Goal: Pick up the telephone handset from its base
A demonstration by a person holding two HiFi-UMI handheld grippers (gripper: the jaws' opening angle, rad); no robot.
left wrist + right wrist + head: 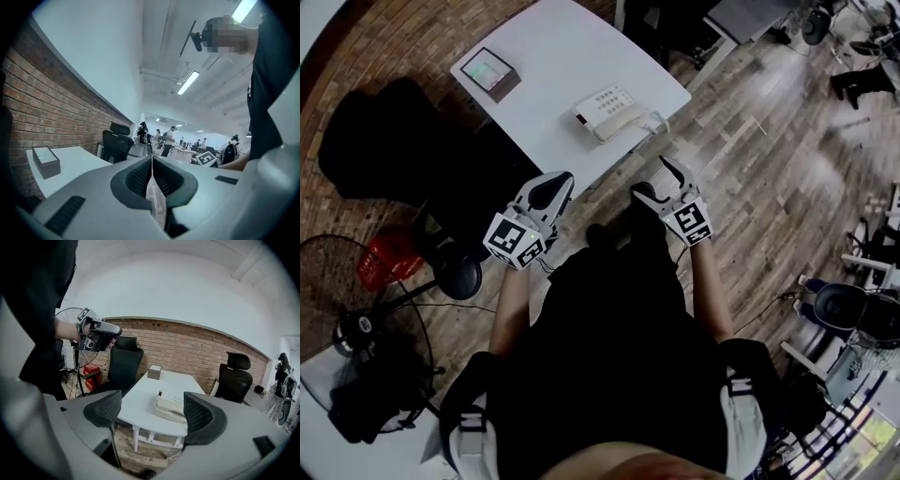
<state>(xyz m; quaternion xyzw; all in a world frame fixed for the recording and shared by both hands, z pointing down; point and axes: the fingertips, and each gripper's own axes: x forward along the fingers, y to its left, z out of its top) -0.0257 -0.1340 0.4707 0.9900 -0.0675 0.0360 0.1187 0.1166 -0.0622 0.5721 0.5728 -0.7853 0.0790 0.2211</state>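
Observation:
A cream telephone (609, 112) sits near the front edge of the white table (553, 56), with its handset (623, 123) lying on the base. The right gripper view shows the same telephone (171, 408) ahead, between the jaws but well beyond them. My right gripper (656, 176) hovers short of the table edge, open wide and empty, seen again in its own view (152, 413). My left gripper (549, 193) is held left of it, off the table, pads pressed together with nothing between them (151, 161). It also shows in the right gripper view (98, 335).
A small dark box (490, 73) with a pale top stands at the table's far left. A black office chair (384, 141) is left of the table, with a red basket (389, 258) and a floor fan (356, 319) nearer me. Another chair (236, 376) stands behind the table.

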